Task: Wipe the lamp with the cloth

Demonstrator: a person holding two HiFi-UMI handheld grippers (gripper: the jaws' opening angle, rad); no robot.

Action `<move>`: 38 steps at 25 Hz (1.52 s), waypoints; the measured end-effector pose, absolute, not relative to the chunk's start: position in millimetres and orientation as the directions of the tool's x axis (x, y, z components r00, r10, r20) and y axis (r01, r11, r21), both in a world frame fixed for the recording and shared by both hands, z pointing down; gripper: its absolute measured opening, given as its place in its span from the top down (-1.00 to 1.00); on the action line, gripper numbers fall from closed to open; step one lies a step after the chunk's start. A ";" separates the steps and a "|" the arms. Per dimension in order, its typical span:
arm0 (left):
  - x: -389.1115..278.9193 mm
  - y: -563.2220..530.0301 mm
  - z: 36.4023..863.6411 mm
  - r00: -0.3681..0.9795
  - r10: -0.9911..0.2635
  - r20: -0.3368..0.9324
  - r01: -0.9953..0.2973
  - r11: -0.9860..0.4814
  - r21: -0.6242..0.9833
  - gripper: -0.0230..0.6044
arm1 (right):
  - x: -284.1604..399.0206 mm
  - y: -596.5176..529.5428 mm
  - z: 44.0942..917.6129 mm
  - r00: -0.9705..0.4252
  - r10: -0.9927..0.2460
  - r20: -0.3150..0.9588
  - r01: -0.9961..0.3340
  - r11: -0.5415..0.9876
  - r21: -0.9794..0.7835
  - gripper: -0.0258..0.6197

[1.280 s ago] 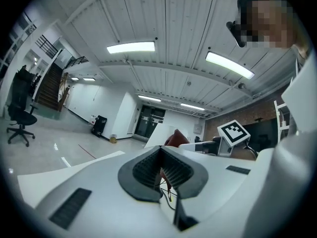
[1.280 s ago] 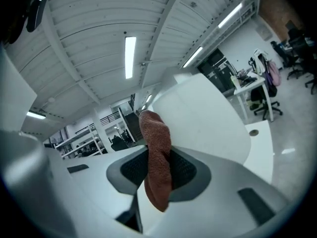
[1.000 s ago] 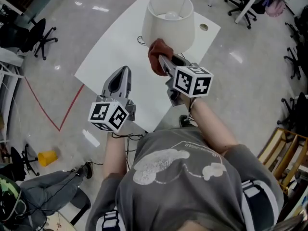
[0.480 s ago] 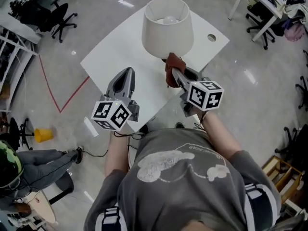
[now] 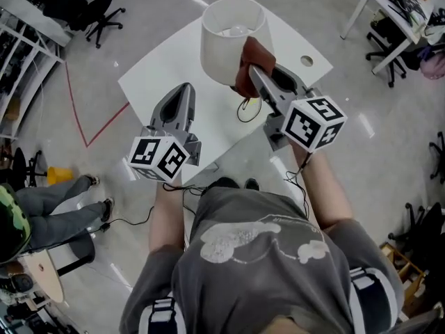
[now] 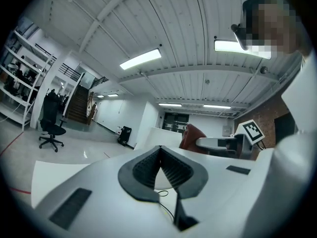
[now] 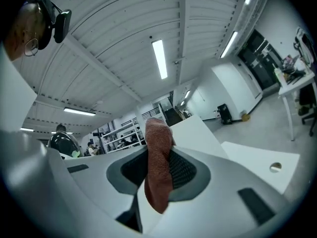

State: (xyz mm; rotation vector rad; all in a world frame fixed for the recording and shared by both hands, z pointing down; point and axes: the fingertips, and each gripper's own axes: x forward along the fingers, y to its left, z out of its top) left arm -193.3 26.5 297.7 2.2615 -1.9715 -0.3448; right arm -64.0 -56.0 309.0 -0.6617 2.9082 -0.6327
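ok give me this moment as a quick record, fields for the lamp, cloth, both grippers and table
lamp: white shade, upright on the table, bulb visible inside
cloth: reddish-brown, pressed against the shade's right side in the head view
right gripper: jaws shut on the cloth, raised to shade height
left gripper: jaws together, nothing between them, over the table's near part, apart from the lamp
table: white, round hole near its right corner
cord: dark loop on the table by the lamp's foot
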 end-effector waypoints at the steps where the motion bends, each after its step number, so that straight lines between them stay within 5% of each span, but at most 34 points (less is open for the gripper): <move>1: -189.6 24.8 295.7 0.134 -0.987 -0.092 -0.960 -0.152 0.235 0.90 | -68.4 -59.1 305.5 -0.906 -0.424 0.001 -0.387 0.826 -0.410 0.62; 22: -200.4 -12.3 372.6 0.243 -0.968 0.060 -0.923 -0.211 0.323 0.90 | -48.3 -65.6 433.5 -0.806 -0.475 0.353 -0.591 0.677 -0.439 0.62; 29: -172.1 -14.1 391.8 0.222 -0.970 0.096 -0.928 -0.180 0.326 0.90 | -29.7 -75.7 469.2 -0.828 -0.405 0.388 -0.557 0.679 -0.479 0.62; 38: -144.3 -8.0 357.9 -0.045 -0.999 0.022 -0.955 0.049 0.291 0.90 | -11.6 -120.6 409.8 -0.935 -0.224 0.275 -0.329 0.838 -0.435 0.62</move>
